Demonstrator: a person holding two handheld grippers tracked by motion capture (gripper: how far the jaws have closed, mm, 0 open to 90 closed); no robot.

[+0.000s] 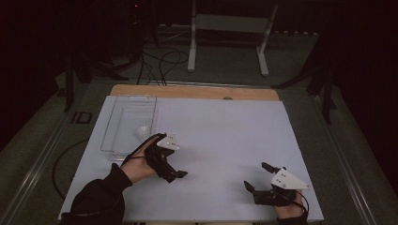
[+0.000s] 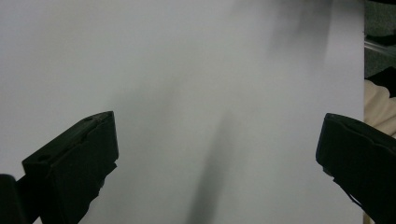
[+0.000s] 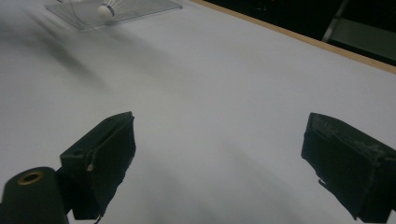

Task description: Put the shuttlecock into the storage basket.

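Shuttlecock in clear tray, just beyond left hand-held gripper; both released.

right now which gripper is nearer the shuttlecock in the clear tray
Left. The left gripper sits just past the near edge of the clear tray holding the shuttlecock. The right gripper is far across the white table, near its front right corner. Both are open.

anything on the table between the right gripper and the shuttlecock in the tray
Nothing: in the right gripper view, bare white table runs from the right gripper to the shuttlecock in the clear tray.
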